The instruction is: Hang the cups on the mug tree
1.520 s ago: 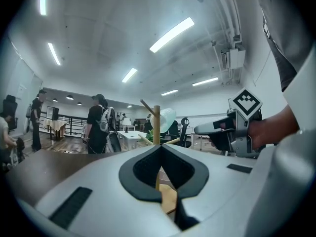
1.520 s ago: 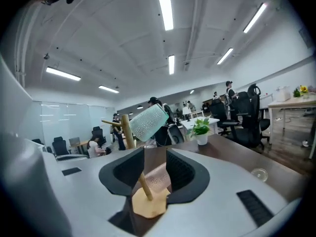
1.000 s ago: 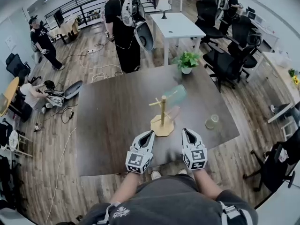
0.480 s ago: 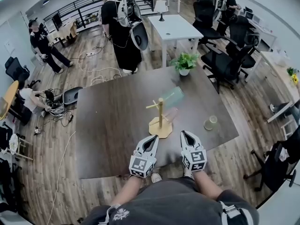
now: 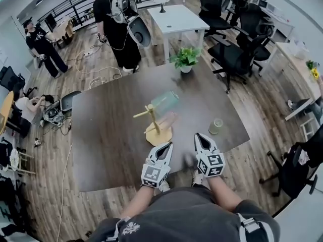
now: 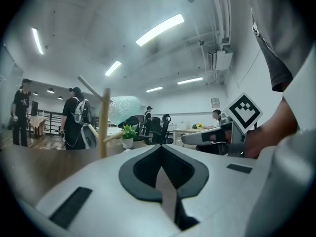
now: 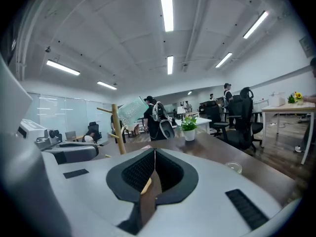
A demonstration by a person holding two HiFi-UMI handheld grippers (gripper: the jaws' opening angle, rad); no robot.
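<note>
The wooden mug tree (image 5: 153, 123) stands near the table's front edge. A pale blue translucent cup (image 5: 164, 101) hangs on an upper peg and a pinkish cup (image 5: 168, 120) on a lower one. A green cup (image 5: 216, 126) stands on the dark table (image 5: 106, 125), to the right of the tree. My left gripper (image 5: 168, 145) is shut and empty, just in front of the tree's base. My right gripper (image 5: 198, 136) is shut and empty, left of the green cup. The left gripper view shows the tree (image 6: 103, 123) and blue cup (image 6: 123, 110) ahead; the right gripper view shows the tree (image 7: 116, 128) and green cup (image 7: 233, 167).
A potted plant (image 5: 185, 60) stands at the table's far edge. Behind it is a white table (image 5: 174, 20) with a lamp. A person with a backpack (image 5: 117, 24) stands beyond the far left corner. Black office chairs (image 5: 237, 52) crowd the right side.
Both grippers have slid to the right along the table's front edge. The left one was left of the tree's base and is now right of it. The right one is closer to the green cup.
</note>
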